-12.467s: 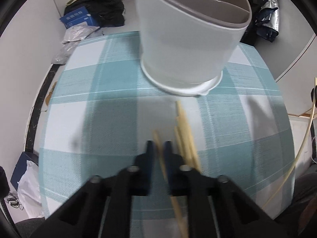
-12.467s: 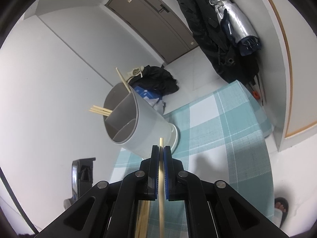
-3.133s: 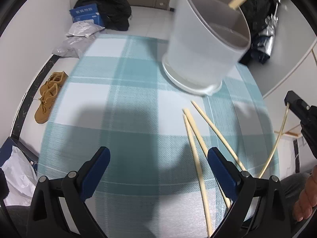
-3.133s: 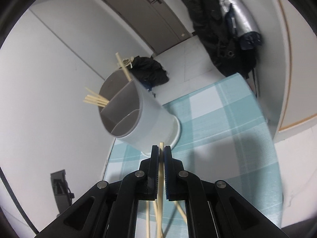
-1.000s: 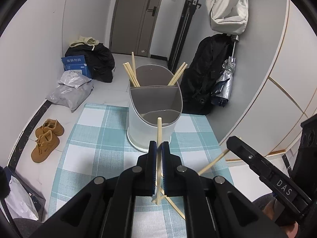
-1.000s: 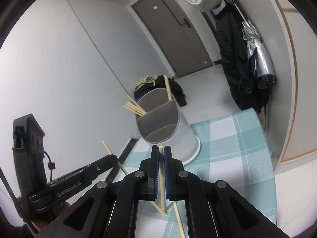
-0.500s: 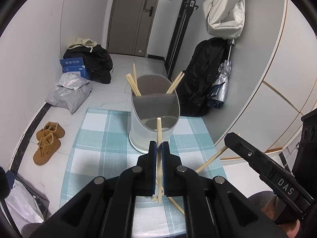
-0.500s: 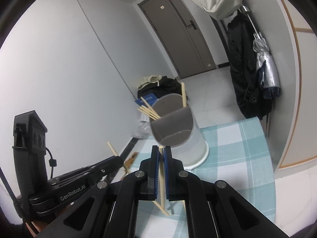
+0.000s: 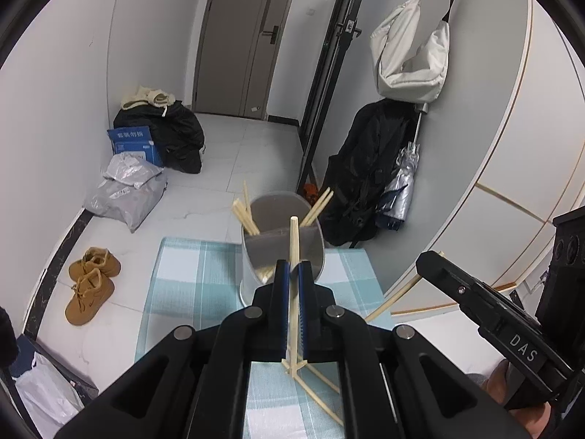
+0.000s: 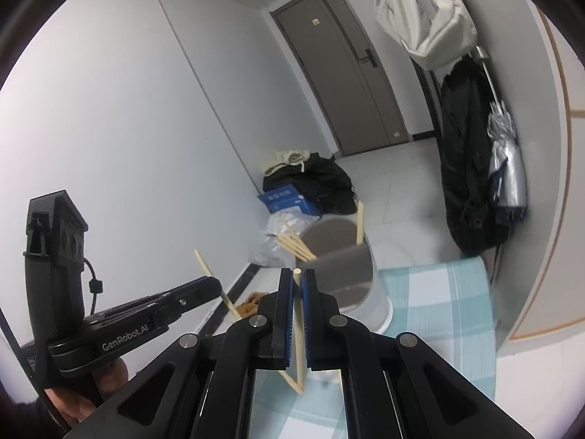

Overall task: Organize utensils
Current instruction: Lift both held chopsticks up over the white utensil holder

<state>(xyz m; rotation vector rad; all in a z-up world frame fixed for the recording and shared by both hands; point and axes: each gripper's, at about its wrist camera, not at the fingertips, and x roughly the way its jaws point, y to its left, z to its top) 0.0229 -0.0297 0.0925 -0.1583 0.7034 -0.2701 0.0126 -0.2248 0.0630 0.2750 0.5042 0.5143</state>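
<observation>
A white utensil holder [image 9: 252, 274] with a grey divided inside stands at the far end of the checked table [image 9: 182, 278]; several chopsticks stick out of its back compartment. My left gripper [image 9: 291, 269] is shut on one wooden chopstick [image 9: 293, 241], held high above the table. My right gripper [image 10: 298, 278] is shut on another chopstick [image 10: 299, 314]; the holder [image 10: 365, 285] lies beyond and below it. Two or three loose chopsticks [image 9: 318, 389] lie on the table below. Each gripper shows in the other's view, the right [image 9: 427, 259] and the left [image 10: 215, 285].
The table has a teal and white checked cloth. On the floor beyond are brown shoes [image 9: 91, 281], a grey plastic bag [image 9: 124, 190], a blue box [image 9: 133, 142] and black bags. A black coat and a silver umbrella [image 9: 402, 186] hang at the right wall.
Both grippers have risen and drawn back from the table, each still holding its chopstick; the holder looks smaller and farther away.
</observation>
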